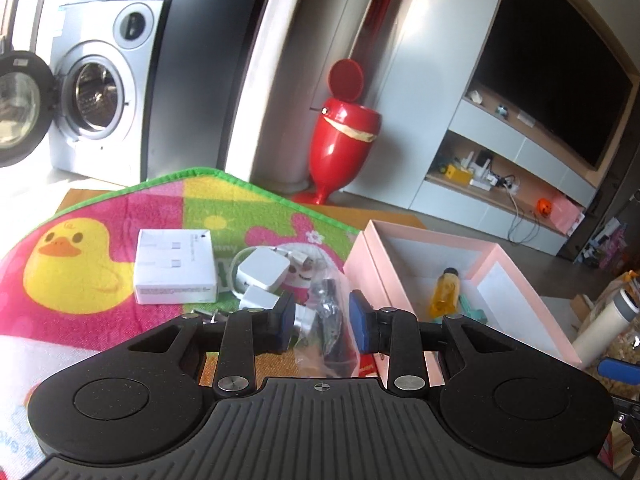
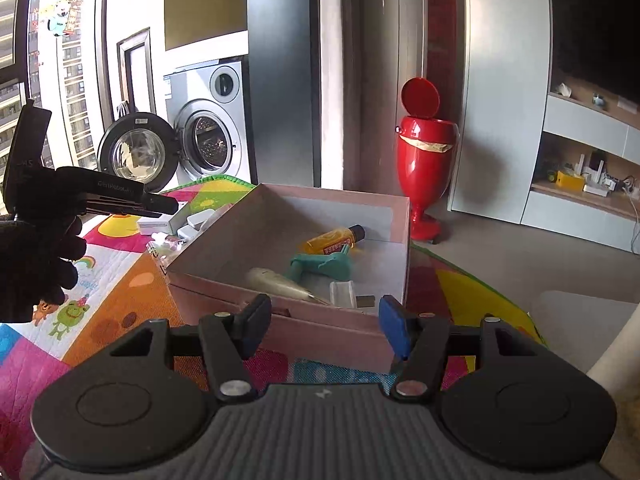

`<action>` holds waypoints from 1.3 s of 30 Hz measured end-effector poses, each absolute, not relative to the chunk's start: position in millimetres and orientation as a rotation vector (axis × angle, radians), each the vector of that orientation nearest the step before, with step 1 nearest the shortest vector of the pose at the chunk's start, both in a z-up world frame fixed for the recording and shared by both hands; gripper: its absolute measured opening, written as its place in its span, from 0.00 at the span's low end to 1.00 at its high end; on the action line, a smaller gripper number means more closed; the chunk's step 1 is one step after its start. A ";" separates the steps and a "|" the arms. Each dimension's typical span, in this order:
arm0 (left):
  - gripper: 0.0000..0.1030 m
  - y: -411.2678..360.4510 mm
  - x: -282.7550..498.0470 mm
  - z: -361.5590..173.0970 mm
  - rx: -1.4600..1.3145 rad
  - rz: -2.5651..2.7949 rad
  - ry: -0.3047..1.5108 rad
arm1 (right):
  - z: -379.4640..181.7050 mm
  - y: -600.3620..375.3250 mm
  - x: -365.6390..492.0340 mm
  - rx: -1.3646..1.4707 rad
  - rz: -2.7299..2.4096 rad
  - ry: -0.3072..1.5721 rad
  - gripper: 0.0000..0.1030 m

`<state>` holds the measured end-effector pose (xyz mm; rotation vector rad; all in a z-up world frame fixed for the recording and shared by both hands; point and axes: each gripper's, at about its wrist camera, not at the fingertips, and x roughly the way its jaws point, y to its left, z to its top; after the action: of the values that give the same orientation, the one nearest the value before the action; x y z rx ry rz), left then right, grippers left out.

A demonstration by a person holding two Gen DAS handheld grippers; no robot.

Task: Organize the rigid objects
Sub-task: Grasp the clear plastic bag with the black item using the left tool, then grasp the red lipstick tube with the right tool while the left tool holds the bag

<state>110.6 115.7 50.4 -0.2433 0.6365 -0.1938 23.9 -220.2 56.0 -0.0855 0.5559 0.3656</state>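
Note:
A pink open box [image 1: 516,280] stands on a colourful play mat [image 1: 80,272]. It holds a yellow bottle [image 1: 446,290] and a teal clip [image 1: 474,312]. In the right wrist view the box [image 2: 280,328] also holds a silvery pointed object [image 2: 276,280] and a small USB-like piece [image 2: 350,294]. My left gripper [image 1: 323,316] is open around a clear plastic bag with dark parts [image 1: 334,328], left of the box. A white flat carton [image 1: 174,266] and white chargers [image 1: 262,270] lie beyond it. My right gripper [image 2: 324,326] is open and empty at the box's near wall.
A red pedestal bin [image 1: 344,128] with its lid up stands behind the mat. A washing machine [image 1: 96,96] with its door open is at the back left. A TV unit [image 1: 552,92] fills the right. A white flask [image 1: 604,328] stands right of the box.

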 end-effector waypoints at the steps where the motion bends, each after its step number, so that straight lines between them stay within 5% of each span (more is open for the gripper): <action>1: 0.32 116.0 110.2 47.0 -0.233 -0.204 0.649 | 54.9 -216.1 23.7 -0.099 0.369 0.559 0.59; 14: 0.30 80.6 142.3 6.5 -0.180 -0.166 0.720 | 39.1 -190.8 8.9 -0.184 0.398 0.580 0.60; 24: 0.21 113.2 51.1 3.5 -0.195 -0.232 0.728 | 35.1 -196.6 11.9 -0.148 0.390 0.615 0.60; 31: 0.22 129.7 -14.1 10.6 -0.160 -0.218 0.759 | 33.7 -180.3 10.7 -0.162 0.426 0.620 0.60; 39: 0.30 112.5 23.5 2.2 -0.091 -0.146 0.732 | 43.2 -154.8 -1.9 -0.211 0.486 0.595 0.60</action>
<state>23.5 112.5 2.2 -0.0908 0.7323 -0.1462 -1.9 -154.8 43.2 -0.2110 0.5947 0.4856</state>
